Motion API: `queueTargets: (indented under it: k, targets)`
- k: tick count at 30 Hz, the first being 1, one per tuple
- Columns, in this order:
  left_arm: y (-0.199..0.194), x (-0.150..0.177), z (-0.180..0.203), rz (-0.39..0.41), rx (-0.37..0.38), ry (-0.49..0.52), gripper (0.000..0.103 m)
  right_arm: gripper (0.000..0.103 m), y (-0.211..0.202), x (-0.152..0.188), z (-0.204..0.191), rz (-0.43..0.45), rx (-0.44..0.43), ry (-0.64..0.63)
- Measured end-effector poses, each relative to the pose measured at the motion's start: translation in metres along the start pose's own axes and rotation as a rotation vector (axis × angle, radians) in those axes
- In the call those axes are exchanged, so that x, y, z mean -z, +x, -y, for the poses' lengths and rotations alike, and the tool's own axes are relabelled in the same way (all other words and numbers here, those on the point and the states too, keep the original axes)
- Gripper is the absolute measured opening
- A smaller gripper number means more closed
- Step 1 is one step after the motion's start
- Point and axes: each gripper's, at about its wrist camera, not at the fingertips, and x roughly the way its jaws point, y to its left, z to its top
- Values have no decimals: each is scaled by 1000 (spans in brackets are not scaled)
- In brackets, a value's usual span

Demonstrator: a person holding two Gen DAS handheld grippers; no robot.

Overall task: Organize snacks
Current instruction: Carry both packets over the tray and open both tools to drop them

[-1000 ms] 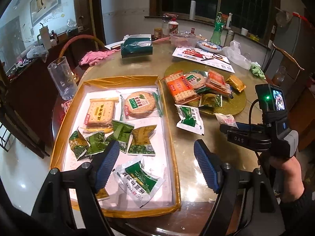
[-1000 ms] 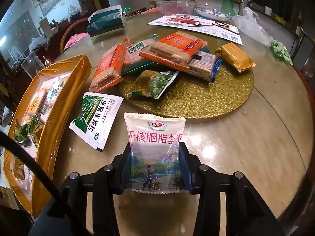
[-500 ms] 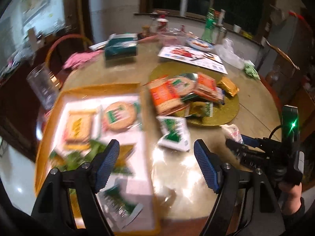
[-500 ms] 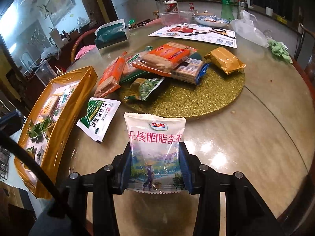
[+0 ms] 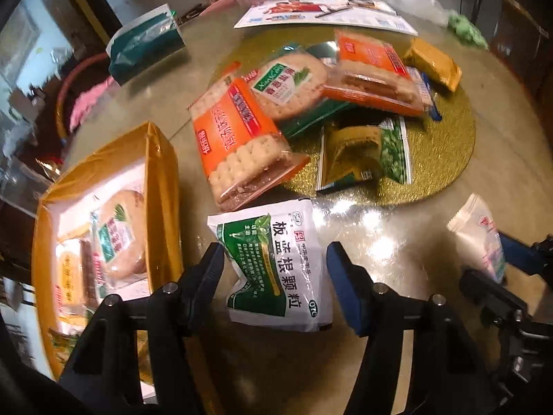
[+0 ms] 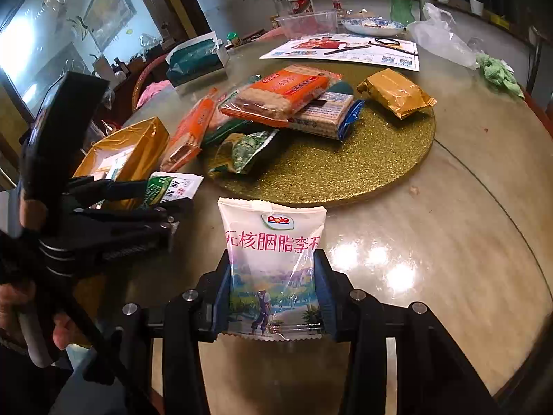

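Note:
My left gripper (image 5: 274,273) is open, its jaws on either side of a white and green sachet (image 5: 276,263) lying on the table beside the gold tray (image 5: 162,186). The sachet also shows in the right wrist view (image 6: 172,188) between the left gripper's fingers (image 6: 114,186). My right gripper (image 6: 273,297) is shut on a white Dole snack packet (image 6: 273,256), held above the table; it shows at the right of the left wrist view (image 5: 478,238). Several snack packs lie on the gold glitter mat (image 5: 439,145), with an orange cracker pack (image 5: 238,141) nearest the tray.
The tray holds a round biscuit pack (image 5: 119,235) and other snacks. At the back of the round table are a teal tissue pack (image 6: 195,57), a printed leaflet (image 6: 345,50), a clear plastic bag (image 6: 439,38), a plate and bottles. The table edge curves at the right.
My left gripper has swung right from over the tray and down to the white and green sachet, jaws still open. My right gripper keeps hold of the Dole packet.

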Motion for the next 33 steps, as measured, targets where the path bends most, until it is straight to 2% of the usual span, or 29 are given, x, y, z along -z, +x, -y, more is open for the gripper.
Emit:
queueTargets:
  k: [2,6,8,11,15,20,24,29,33]
  targets:
    - [-1,4,-8,5,64,-37,44,44,3,-1,-1,-11,3,-10]
    - [-9,21,-8,24,69,-32,37,44,4,-2,-3,-15,18,-28]
    - [-16,29,-6,32,77,-43,31,44,5,-3,-3,-14,23,-26]
    - [-34,35,-11,75,141,-74,29,44,5,-5,-3,-11,34,-17]
    - [-47,41,-18,94,193,-100,28,43,1,-6,-7,4,35,-16]
    - [-79,59,-40,146,273,-170,27,43,-11,-8,-25,42,-9,-39]
    - [-114,79,-68,205,302,-238,27,43,-17,-13,-52,67,-69,-84]
    - [-152,111,-127,289,240,-359,27,43,-15,-26,-100,71,-177,-140]
    - [-158,137,-175,310,156,-465,27,43,-13,-34,-139,78,-238,-194]
